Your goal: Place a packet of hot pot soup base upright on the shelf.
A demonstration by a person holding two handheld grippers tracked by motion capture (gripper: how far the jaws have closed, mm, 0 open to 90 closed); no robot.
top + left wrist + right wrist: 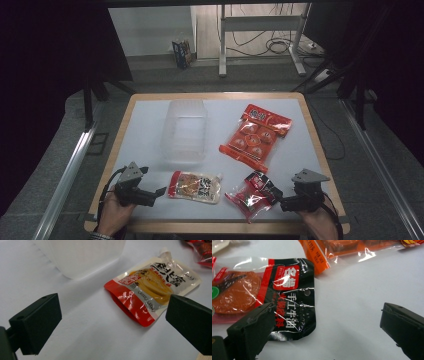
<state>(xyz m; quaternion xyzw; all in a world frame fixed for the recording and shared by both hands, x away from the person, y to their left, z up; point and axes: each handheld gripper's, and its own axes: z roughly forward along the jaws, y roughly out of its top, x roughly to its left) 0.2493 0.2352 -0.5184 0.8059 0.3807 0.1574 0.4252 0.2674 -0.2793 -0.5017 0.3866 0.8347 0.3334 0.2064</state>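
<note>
I have the left gripper (161, 191) low at the near left of the table (145, 120), its jaws standing wide apart with nothing between them. In the left gripper view the jaws frame bare white tabletop, and the spouted pouch (152, 290) lies just beyond them, nearer the right-hand jaw, flat on the table with its red bottom edge towards me and its spout pointing away. From the high view that pouch (195, 186) sits just to the right of the left gripper, close but not touching.

My right gripper (278, 200) rests at the near right of the table, jaws also spread wide and gripping nothing. In the right gripper view its left-hand jaw overlaps the near edge of the red and black packet (287, 297); I cannot tell whether it actually touches the wrapper. The packet lies flat, its black printed end towards the gripper and its clear red end away to the left. In the high view this packet (252, 194) sits just left of the right gripper, between it and the pouch.

Further out, a clear plastic container (184, 131) stands in the middle of the table, and a large orange bag (256, 135) lies to its right.
</note>
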